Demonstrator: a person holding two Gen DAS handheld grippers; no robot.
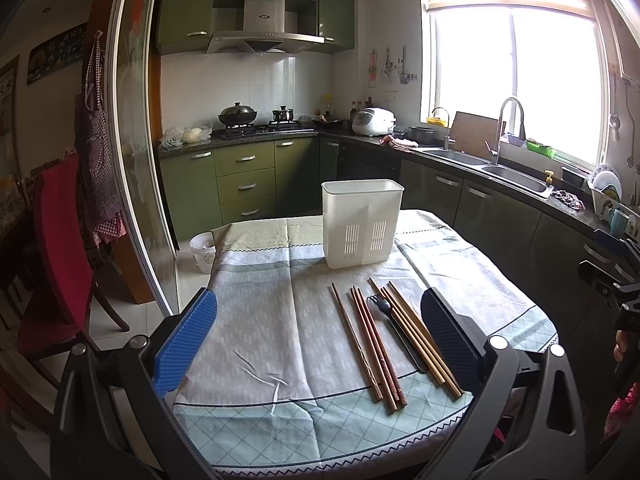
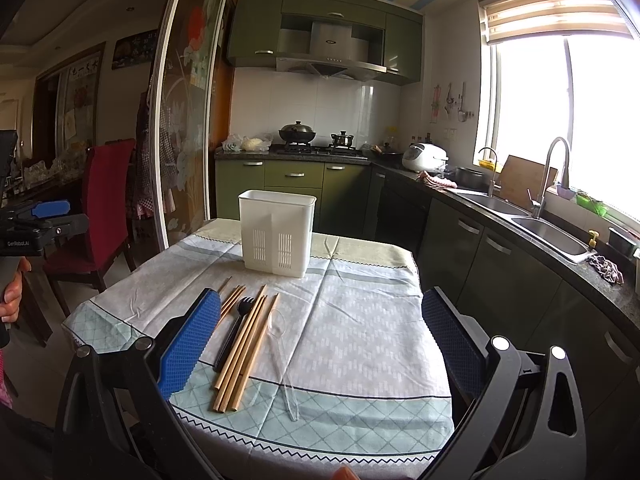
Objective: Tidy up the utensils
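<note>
While both grippers hover wide open and empty, left gripper [image 1: 320, 344] and right gripper [image 2: 320, 340], chopsticks [image 1: 384, 344], a fork [image 2: 234, 328] and a clear spoon [image 2: 282, 356] lie on the cloth [image 2: 360, 320] before the holder [image 2: 276, 232] (the left gripper's body reads "GenRobot.AI").

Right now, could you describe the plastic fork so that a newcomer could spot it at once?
Start at the white utensil holder on the table. Nearer the camera lies a row of chopsticks. The fork lies among them, tines toward the holder: the only black piece, beside pale sticks.
</note>
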